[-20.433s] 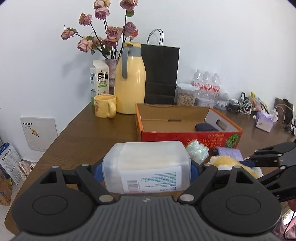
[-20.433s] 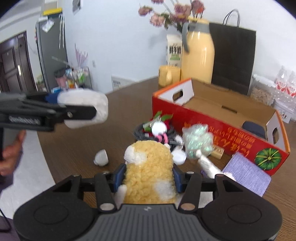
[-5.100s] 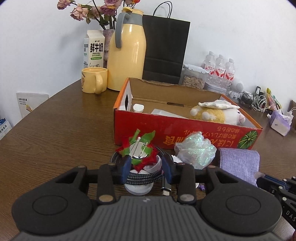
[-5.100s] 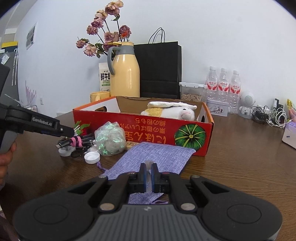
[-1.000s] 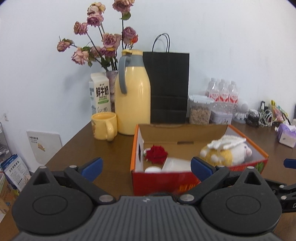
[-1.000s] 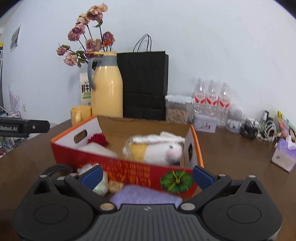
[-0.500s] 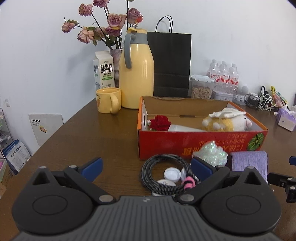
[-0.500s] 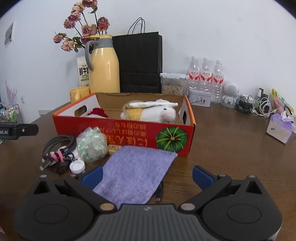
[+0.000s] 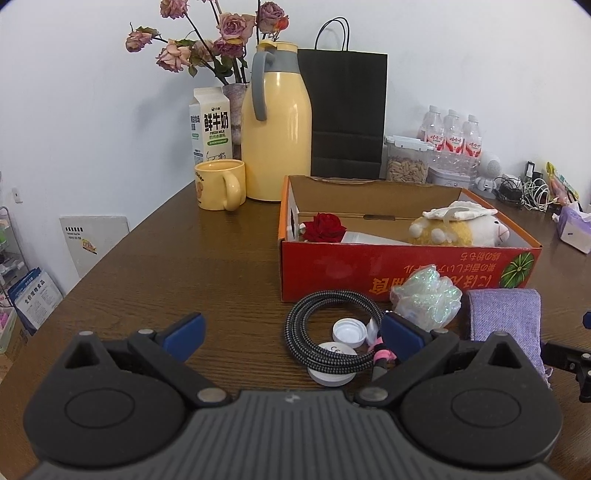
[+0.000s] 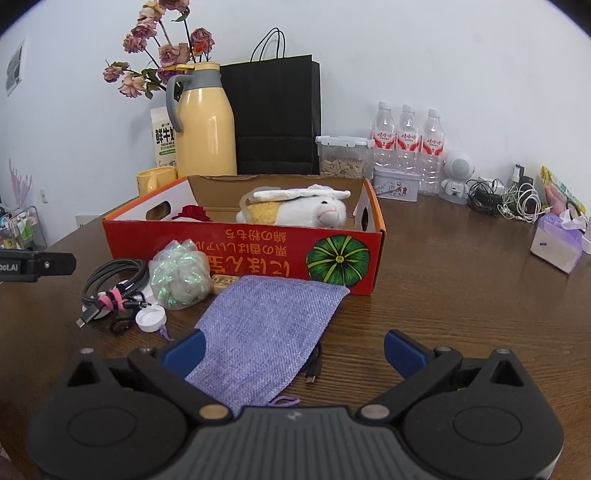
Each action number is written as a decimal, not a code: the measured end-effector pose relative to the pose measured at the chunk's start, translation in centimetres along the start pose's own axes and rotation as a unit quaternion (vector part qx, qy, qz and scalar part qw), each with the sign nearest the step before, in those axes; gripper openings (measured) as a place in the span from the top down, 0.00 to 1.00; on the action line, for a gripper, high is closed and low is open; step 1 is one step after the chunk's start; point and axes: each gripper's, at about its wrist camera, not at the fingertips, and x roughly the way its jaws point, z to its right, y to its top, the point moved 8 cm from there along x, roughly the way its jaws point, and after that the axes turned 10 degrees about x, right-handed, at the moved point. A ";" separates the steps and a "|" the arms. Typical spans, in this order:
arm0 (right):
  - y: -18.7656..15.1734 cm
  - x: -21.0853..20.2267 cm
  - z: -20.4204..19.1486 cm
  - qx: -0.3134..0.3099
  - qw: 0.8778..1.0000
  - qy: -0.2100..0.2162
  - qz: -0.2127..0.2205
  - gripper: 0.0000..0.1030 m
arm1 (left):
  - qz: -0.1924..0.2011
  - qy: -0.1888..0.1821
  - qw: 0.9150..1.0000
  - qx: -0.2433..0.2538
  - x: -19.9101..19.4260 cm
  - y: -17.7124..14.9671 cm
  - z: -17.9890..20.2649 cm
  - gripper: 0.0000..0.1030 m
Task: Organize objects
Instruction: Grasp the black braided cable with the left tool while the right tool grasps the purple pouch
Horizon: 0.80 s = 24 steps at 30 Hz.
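Jaws of left gripper (image 9: 291, 334) and right gripper (image 10: 293, 350) both spread wide, empty. Red box (image 9: 406, 269) mid-frame on table (image 9: 177, 266) holds plush toy (image 9: 460, 229). Purple cloth pouch (image 10: 266, 332) lower center: soft, light, limp, so pinch an edge. Coiled cable (image 9: 325, 332) lower center of left view: stiff-ish; grab the bundle.

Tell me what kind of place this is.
Likely a home dining or living area: a brown wooden table holds a yellow thermos jug, a white milk carton and a vase of dried pink roses.
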 end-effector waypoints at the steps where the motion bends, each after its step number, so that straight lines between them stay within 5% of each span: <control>1: -0.1 0.2 0.0 0.000 1.000 0.001 -0.003 0.00 | -0.001 0.000 1.000 -0.001 0.1 -0.1 -0.1 0.00; 24: -0.4 7.2 -4.0 -0.044 0.998 -0.010 -0.051 0.00 | -0.031 -0.038 0.999 -0.001 2.4 -1.2 0.3 0.00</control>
